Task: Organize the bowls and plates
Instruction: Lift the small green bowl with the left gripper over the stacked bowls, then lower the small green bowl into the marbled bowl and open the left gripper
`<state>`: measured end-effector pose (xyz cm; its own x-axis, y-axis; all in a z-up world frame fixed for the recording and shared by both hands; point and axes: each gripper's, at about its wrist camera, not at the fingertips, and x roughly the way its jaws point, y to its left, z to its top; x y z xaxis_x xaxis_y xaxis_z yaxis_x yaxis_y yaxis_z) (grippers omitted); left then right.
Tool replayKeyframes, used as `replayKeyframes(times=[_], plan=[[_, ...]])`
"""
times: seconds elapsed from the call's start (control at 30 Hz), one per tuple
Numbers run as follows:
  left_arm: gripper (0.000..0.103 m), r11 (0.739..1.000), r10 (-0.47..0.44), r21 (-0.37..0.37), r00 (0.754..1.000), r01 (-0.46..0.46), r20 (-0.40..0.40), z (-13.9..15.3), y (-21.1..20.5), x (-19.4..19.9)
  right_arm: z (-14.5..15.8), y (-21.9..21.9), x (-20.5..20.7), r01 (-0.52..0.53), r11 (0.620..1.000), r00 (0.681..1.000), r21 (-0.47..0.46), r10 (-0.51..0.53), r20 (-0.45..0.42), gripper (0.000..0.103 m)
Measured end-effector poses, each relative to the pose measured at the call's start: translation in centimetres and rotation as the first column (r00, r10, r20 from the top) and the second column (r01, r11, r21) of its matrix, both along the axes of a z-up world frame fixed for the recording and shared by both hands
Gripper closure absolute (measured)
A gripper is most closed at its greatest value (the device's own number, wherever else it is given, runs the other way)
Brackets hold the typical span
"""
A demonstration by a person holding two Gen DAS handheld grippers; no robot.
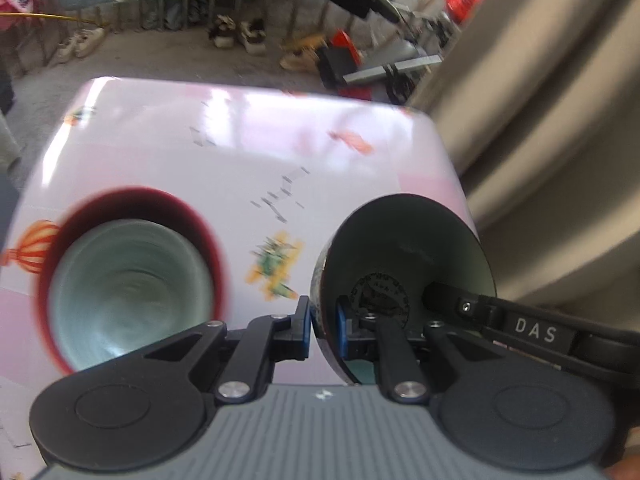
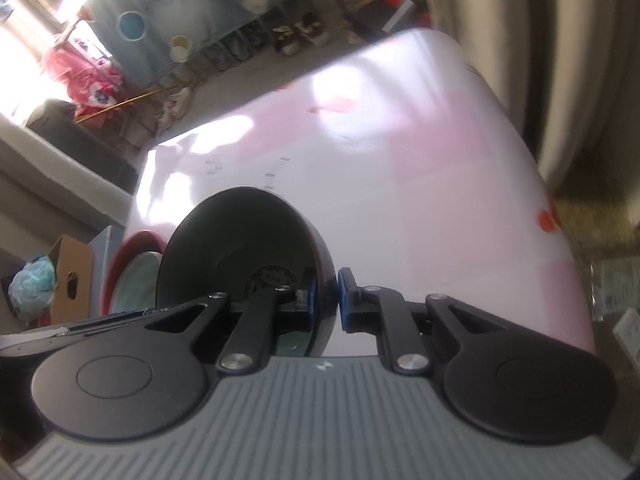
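Note:
A dark bowl (image 1: 408, 248) with a printed mark inside hangs tilted over the pink-and-white table (image 1: 240, 140). My left gripper (image 1: 322, 320) is shut on its left wall, one blue pad inside and one outside. My right gripper (image 2: 328, 300) is shut on the opposite wall of the same dark bowl (image 2: 240, 240); its black finger (image 1: 452, 300) reaches into the bowl in the left wrist view. To the left on the table sits a red plate (image 1: 132, 196) with a pale green bowl (image 1: 128, 292) in it. The right wrist view shows that red plate (image 2: 132, 240) behind the held bowl.
Beige curtains (image 1: 540, 120) hang close along the table's right side. A cardboard box (image 2: 72, 280) and a blue crumpled bag (image 2: 32, 284) sit beyond the table's left edge. Shoes (image 1: 240, 36) and clutter lie on the floor past the far edge.

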<state>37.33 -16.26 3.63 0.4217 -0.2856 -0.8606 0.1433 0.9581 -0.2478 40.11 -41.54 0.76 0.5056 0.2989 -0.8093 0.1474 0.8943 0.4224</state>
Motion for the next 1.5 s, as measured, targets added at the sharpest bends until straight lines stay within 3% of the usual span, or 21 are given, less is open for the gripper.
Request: replayKeyframes(times=[0.27, 0.43, 0.57, 0.93, 1.2, 1.5], plan=[[0.09, 0.989, 0.143, 0.022, 0.989, -0.144, 0.024, 1.9, 9.8, -0.1, 3.7, 9.6, 3.0, -0.137, 0.99, 0.99, 0.019, 0.136, 0.043, 0.093], [0.09, 0.979, 0.2, 0.047, 0.98, -0.199, -0.015, 0.5, 13.6, 0.5, 2.7, 15.9, 4.6, -0.208, 0.976, 0.978, 0.06, 0.208, 0.003, 0.093], [0.09, 0.978, 0.208, 0.022, 0.975, -0.207, -0.073, -1.0, 14.8, 1.4, 1.4, 19.1, 5.6, -0.242, 0.969, 0.97, 0.041, 0.244, -0.026, 0.093], [0.089, 0.985, 0.17, 0.007, 0.976, -0.171, -0.136, -3.6, 14.8, 2.1, -0.9, 18.9, 6.5, -0.27, 0.961, 0.961, -0.066, 0.264, -0.086, 0.093], [0.088, 0.983, 0.18, 0.008, 0.97, -0.181, -0.163, -3.8, 14.7, 2.8, -1.9, 19.0, 7.0, -0.296, 0.952, 0.953, -0.075, 0.289, -0.095, 0.094], [0.075, 0.978, 0.187, -0.047, 0.96, -0.201, -0.206, -3.9, 15.3, 3.0, -2.1, 18.3, 6.9, -0.308, 0.951, 0.949, -0.039, 0.304, -0.077, 0.094]])
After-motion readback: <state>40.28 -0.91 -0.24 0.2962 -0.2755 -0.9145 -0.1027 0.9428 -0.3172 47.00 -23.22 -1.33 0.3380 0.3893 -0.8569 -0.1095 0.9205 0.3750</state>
